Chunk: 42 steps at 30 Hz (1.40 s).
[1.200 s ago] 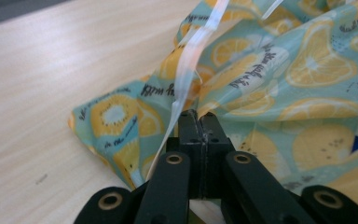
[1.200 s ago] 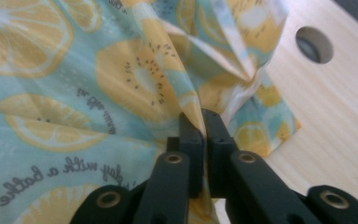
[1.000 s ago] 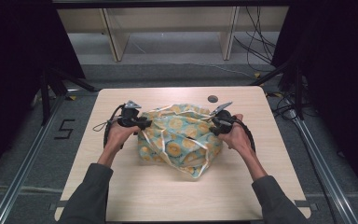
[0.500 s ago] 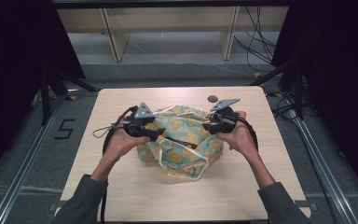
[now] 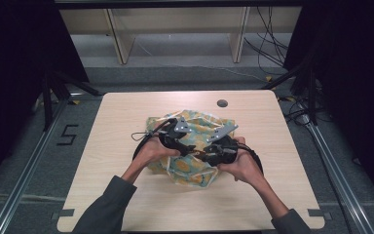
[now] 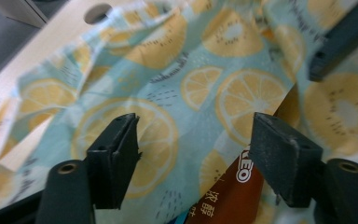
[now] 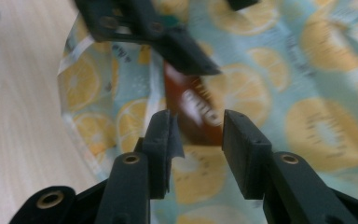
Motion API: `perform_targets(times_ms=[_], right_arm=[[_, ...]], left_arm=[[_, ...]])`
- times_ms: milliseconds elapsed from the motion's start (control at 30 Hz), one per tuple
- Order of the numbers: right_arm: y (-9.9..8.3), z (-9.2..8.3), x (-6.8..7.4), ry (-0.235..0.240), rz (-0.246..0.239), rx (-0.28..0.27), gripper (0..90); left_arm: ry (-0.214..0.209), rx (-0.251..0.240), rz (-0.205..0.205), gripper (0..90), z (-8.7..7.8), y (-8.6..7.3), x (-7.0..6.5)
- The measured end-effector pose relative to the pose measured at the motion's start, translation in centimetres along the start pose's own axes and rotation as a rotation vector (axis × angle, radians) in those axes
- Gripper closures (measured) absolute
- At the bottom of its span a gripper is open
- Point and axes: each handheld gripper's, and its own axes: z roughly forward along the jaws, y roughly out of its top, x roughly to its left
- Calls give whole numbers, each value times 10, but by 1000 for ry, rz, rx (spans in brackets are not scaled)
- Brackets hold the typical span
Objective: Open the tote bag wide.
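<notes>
A cloth bag printed with lemon and kiwi slices lies bunched in the middle of the table. Both grippers hover over its near part, tips almost meeting. My left gripper is open with nothing between its pads; its jaws have just been opening. Below it a red-brown packet with white lettering shows in a gap in the cloth. My right gripper is open with its jaws just closing a little, and the packet lies just beyond the gap, untouched.
A round cable hole sits in the tabletop behind the bag. Bare wood surrounds the bag on the left, right and near sides. Shelving legs and cables stand on the floor past the far edge.
Both grippers have moved from the bag's left and right sides inward over its middle and nearer the front. The left jaws have spread wider. The cloth is bunched tighter.
</notes>
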Motion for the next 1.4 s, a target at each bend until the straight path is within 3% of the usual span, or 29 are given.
perform_targets(times_ms=[67,100,133,200,300,367,433,467,500,533,633,667,700,733,767,867,900,933,967,1033,1133,1167,1267,1300,1400], right_arm=[[-4,3,0,8,-15,12,635],[-7,4,1,18,-20,21,635],[-10,6,4,29,-1,28,636],[-15,10,7,37,-13,55,641],[-21,16,12,46,-32,64,645],[-23,18,14,43,-36,69,645],[-23,16,15,40,-31,84,647],[-23,17,15,38,-36,83,647],[-24,17,16,43,-13,91,647],[-24,17,15,43,-26,67,650],[-23,13,15,34,-12,89,658],[-24,16,14,45,-43,64,661],[-24,15,15,35,-32,71,664],[-24,15,15,24,-45,85,668],[-25,16,16,25,-43,88,678],[-27,20,20,33,-27,108,725],[-27,22,19,40,-54,98,742],[-26,19,21,37,-39,95,753],[-23,16,19,38,-69,65,762],[-15,3,19,6,-43,9,775],[1,-12,8,-39,-69,-106,789],[8,-17,5,-47,-38,-108,791],[27,-15,-11,-84,-16,-156,805],[33,-12,-19,-93,-13,-155,806],[41,7,-35,-133,11,-72,843]], left_arm=[[9,7,11,289,6,-1,1],[10,14,-5,278,9,-2,1],[0,16,-6,277,11,-3,2],[-2,26,13,299,15,-3,2],[3,45,56,489,19,-5,2],[-30,30,38,623,20,-5,6],[-28,19,33,755,20,-5,7],[-28,14,16,755,20,-4,8],[-34,1,-5,814,19,-2,9],[-26,-30,-13,880,16,1,10],[0,-62,-37,893,7,11,15],[12,-76,-52,894,4,15,17],[11,-86,-57,894,2,19,21],[24,-90,-44,894,0,23,26],[46,-91,-62,894,1,27,31],[50,-81,-93,894,7,36,51],[51,-68,-117,894,11,37,56],[55,-60,-126,894,15,37,62],[55,-51,-146,894,18,37,66],[43,-25,-155,894,24,37,72],[36,-18,-169,893,30,36,75],[27,-16,-169,893,31,36,75],[15,-12,-169,893,33,37,76],[15,-12,-169,893,33,37,76],[3,-8,-175,893,34,35,79]])
